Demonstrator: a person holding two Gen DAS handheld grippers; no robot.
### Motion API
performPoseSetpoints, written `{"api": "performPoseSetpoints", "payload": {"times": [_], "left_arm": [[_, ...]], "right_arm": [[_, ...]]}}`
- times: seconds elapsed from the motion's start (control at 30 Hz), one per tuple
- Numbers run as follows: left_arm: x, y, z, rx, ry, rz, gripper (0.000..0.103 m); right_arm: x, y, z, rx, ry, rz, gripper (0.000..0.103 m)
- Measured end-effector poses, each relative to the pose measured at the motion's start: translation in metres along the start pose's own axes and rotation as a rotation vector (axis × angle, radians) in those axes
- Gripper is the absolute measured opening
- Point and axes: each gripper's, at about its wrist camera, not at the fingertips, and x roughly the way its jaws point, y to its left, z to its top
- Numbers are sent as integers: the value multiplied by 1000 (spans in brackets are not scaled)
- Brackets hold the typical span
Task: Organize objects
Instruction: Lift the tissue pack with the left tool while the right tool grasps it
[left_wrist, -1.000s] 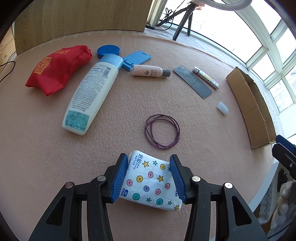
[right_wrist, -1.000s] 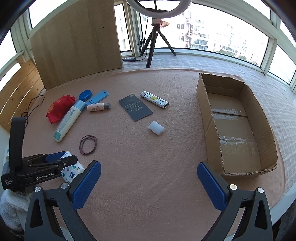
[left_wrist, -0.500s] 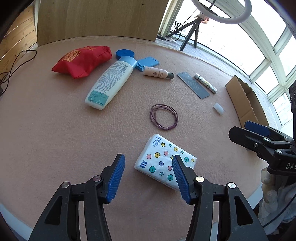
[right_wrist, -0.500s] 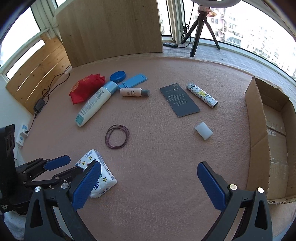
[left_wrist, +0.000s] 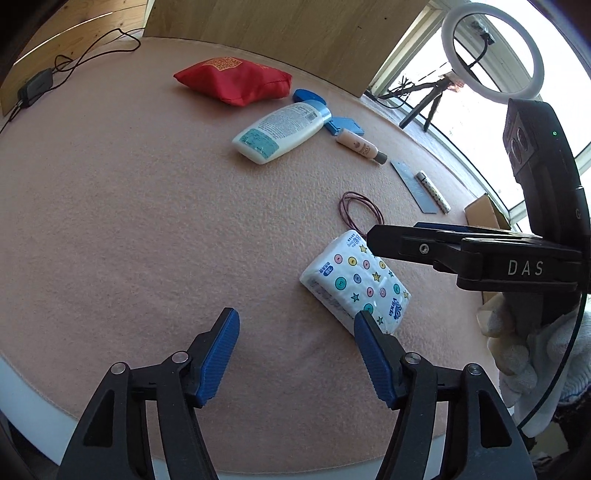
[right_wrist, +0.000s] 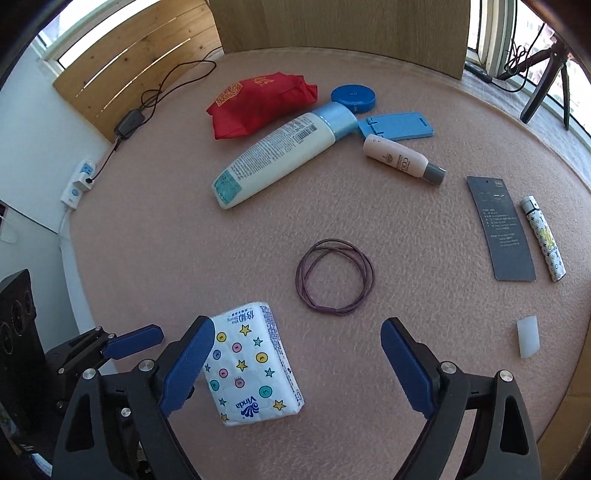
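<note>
1. Left wrist view: left gripper (left_wrist: 295, 354) spread wide, empty, low over the mat (left_wrist: 129, 221). Its right finger sits at the tissue pack's (left_wrist: 354, 280) near corner; contact unclear.
2. Right wrist view: right gripper (right_wrist: 295, 362) gaping too, holding nothing. Pack (right_wrist: 251, 362) lies flat just inside its left finger, off-centre, so a shift left looks needed before closing.
3. Hair ties (right_wrist: 334, 277) just beyond the pack, loose on the mat.
4. Farther out: lotion bottle (right_wrist: 273, 158), red pouch (right_wrist: 258, 103), small bottle (right_wrist: 402, 158), card (right_wrist: 502, 229), lighter (right_wrist: 545, 238), white cap (right_wrist: 528, 336), all well apart.
5. Box corner (left_wrist: 484, 214) shows far right; likely the destination, nothing visibly in it.
</note>
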Motion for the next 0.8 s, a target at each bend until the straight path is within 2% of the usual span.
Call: {"api": "performPoseSetpoints", "payload": {"times": [0.13, 0.3, 0.6, 0.8], "left_arm": [[4, 2, 1, 1, 13, -10, 70], [5, 1, 2, 16, 22, -32, 70], [2, 8, -1, 23, 38, -62, 70], [0, 7, -4, 41, 55, -74, 70]], "right_arm": [[7, 1, 2, 0, 25, 24, 88], [15, 1, 0, 9, 62, 46, 77], [22, 20, -4, -9, 94, 96, 64], [18, 17, -9, 20, 96, 111, 57]]}}
